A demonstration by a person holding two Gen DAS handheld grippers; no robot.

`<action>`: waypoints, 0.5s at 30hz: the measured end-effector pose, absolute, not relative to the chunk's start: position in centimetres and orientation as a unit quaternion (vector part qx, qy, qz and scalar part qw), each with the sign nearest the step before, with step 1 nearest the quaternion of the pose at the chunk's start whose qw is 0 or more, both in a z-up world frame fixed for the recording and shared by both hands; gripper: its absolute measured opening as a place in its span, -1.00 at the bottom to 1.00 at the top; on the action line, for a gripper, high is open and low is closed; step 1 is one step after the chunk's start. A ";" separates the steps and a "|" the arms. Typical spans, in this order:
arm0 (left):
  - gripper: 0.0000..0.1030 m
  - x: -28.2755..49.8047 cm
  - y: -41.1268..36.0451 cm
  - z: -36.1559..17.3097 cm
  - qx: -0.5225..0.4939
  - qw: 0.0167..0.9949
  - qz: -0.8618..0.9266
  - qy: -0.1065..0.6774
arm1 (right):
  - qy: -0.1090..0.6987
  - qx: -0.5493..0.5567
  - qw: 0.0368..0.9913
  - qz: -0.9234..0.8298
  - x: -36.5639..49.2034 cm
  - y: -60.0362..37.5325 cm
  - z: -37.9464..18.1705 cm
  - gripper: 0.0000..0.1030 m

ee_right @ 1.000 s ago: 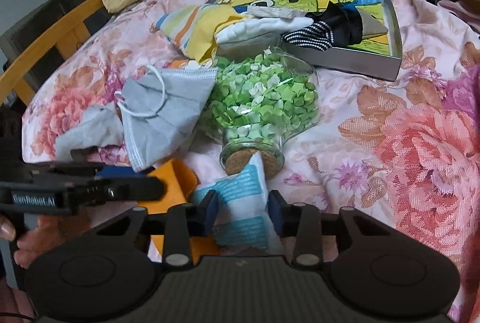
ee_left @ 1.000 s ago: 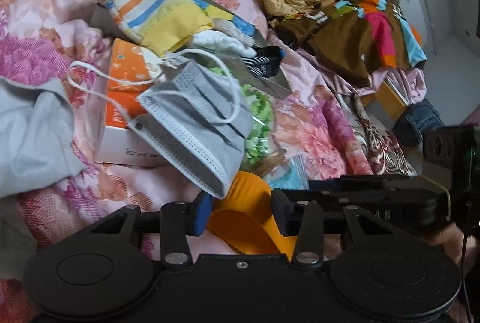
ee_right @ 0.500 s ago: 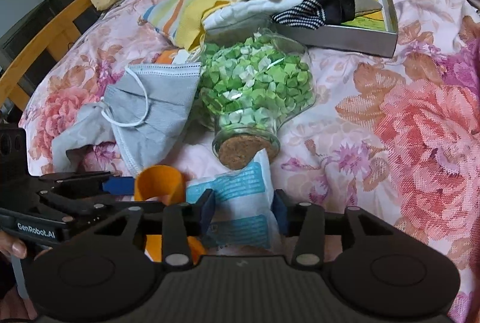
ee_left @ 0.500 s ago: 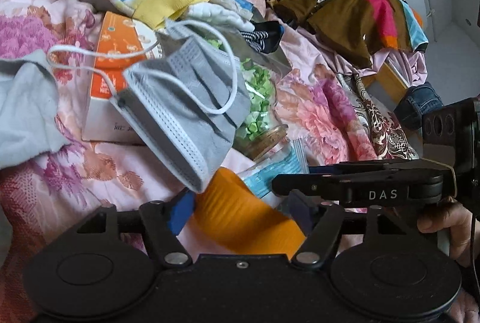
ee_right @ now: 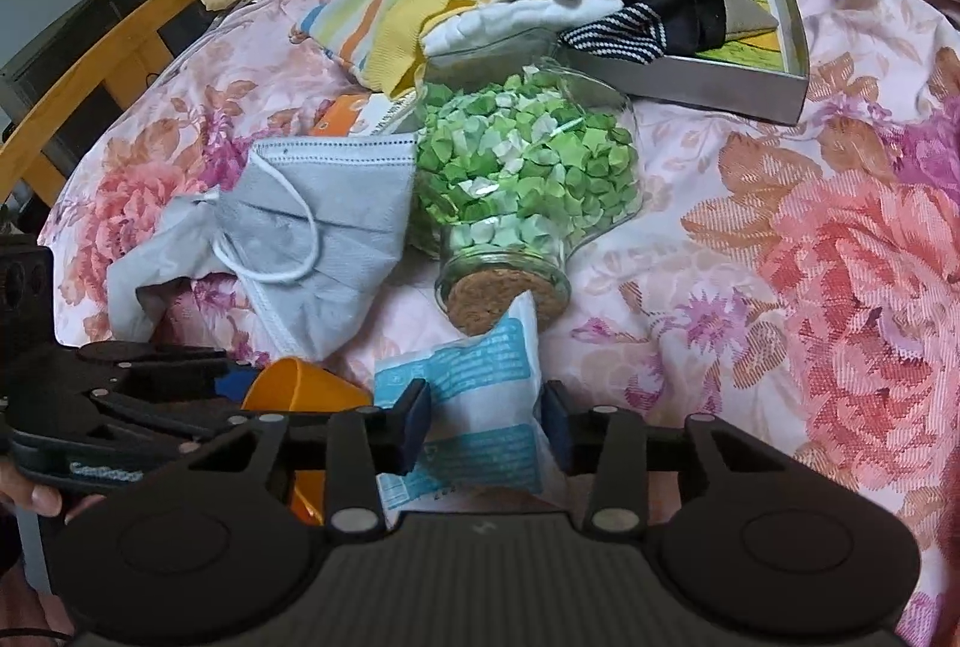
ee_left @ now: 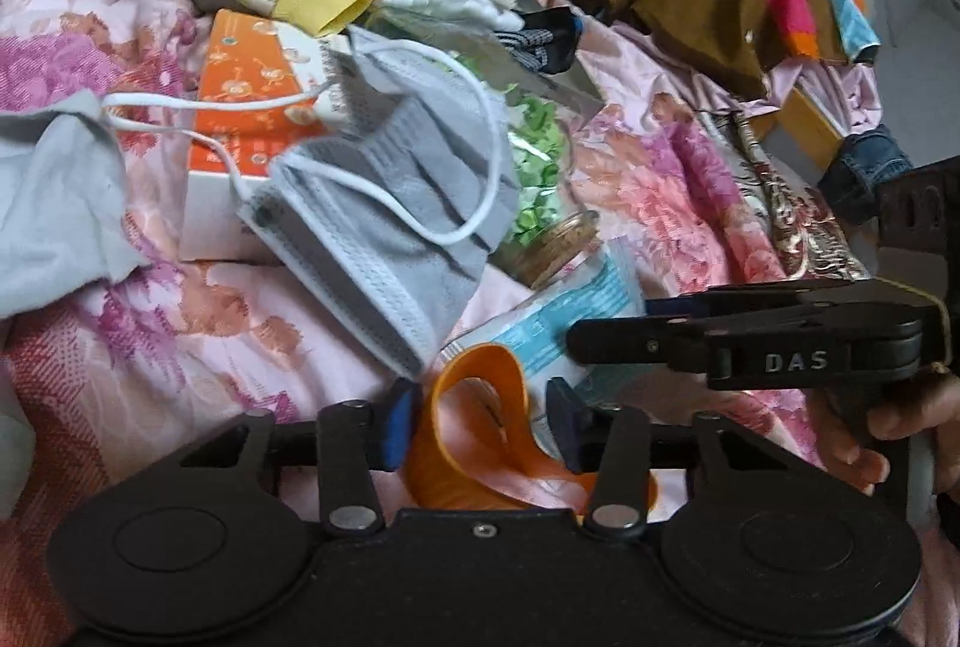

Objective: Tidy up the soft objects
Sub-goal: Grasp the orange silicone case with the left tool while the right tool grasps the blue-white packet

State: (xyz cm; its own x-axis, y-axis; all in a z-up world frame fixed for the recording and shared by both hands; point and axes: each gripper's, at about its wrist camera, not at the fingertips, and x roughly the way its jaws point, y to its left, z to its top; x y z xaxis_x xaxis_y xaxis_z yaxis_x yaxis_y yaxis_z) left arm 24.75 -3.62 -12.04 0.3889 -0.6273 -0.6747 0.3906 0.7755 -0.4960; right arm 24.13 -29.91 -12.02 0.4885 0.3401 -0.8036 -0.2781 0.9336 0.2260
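Claws first: the left claw is closing around a soft orange silicone cup lying on the floral bedspread, mouth away from it. Just beside, the right claw is closing on a white-and-blue plastic packet, long axis running straight ahead toward the cork-stoppered glass jar of green paper stars.
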 end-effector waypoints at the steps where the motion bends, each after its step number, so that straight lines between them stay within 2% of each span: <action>1: -0.23 24.7 -3.6 -12.0 -0.127 0.825 -0.305 0.458 | 0.471 0.031 0.863 0.180 24.1 -29.9 -11.9 -0.21; 8: -0.52 23.5 -3.5 -11.5 -0.121 0.832 -0.276 0.465 | 0.465 0.024 0.865 0.186 23.9 -29.6 -11.7 -0.37; 13: -0.58 22.1 -4.2 -10.6 -0.102 0.843 -0.262 0.460 | 0.457 0.018 0.867 0.201 23.6 -29.2 -11.5 -0.39; 15: -0.58 22.0 -4.2 -10.5 -0.104 0.844 -0.259 0.458 | 0.454 0.018 0.867 0.206 23.5 -29.1 -11.4 -0.33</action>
